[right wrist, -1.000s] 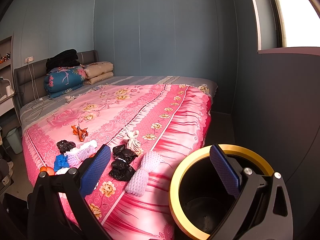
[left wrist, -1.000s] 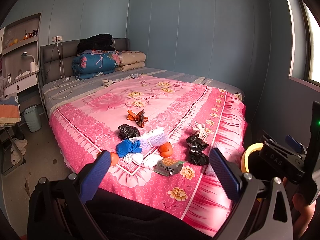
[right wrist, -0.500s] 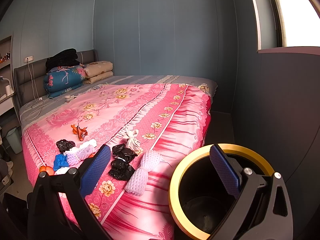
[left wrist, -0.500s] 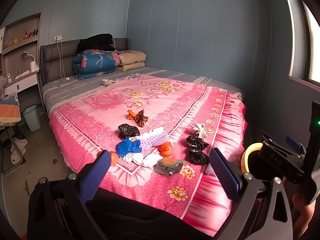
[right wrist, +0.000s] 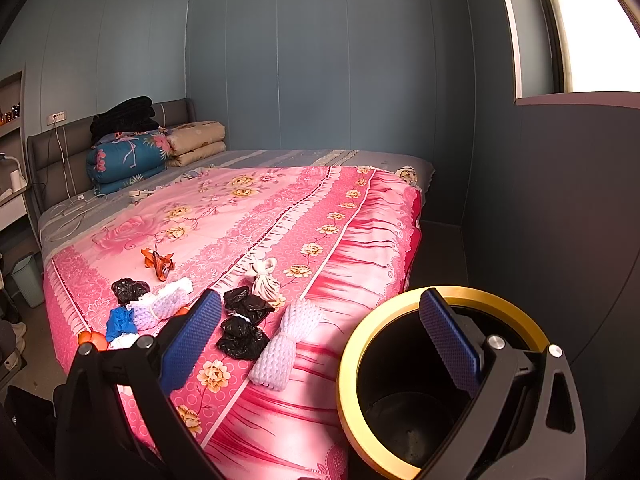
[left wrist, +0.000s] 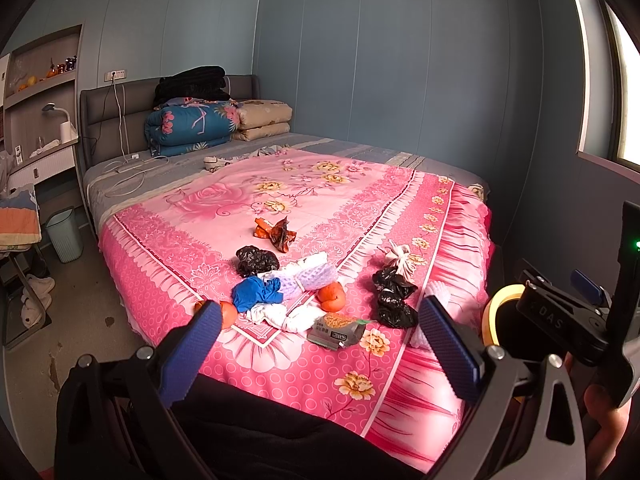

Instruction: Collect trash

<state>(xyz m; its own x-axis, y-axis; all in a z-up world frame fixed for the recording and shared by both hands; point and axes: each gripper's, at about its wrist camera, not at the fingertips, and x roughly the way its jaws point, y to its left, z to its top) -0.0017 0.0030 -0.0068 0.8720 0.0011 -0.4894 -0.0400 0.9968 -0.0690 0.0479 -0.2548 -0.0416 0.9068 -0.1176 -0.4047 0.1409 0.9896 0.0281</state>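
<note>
Trash: a loose scatter lying on the near half of the bed, nothing picked up yet; by my reading the collecting has not started.
Bed (left wrist: 224, 204): pink floral cover, folded quilts stacked at the headboard end, well apart from the litter, so they look like bedding and not things to collect.
Bin (right wrist: 400, 312): black pail with a yellow rim, standing on the floor just beside the bed's near corner, mouth up and open; probably set there so each piece makes a short trip off the edge.
White foam net (right wrist: 286, 340): lies at the bed's edge, the piece nearest the bin, likely the easiest first pick.
Black bags (right wrist: 242, 326): two crumpled lumps touching each other, just beside the foam net; soft, so a pinch should hold.
Central heap (left wrist: 280, 292): blue cloth, white net sleeve, white rag and orange fruit bunched together, with a snack wrapper (left wrist: 336, 330) at its near side.
Orange wrapper (left wrist: 278, 234): alone, farther up the cover.
Left gripper (left wrist: 320, 344): fingers spread wide, holding nothing, aimed at the heap from off the bed.
Right gripper (right wrist: 320, 344): fingers likewise apart and bare, one over the bin's mouth, one toward the bags.
</note>
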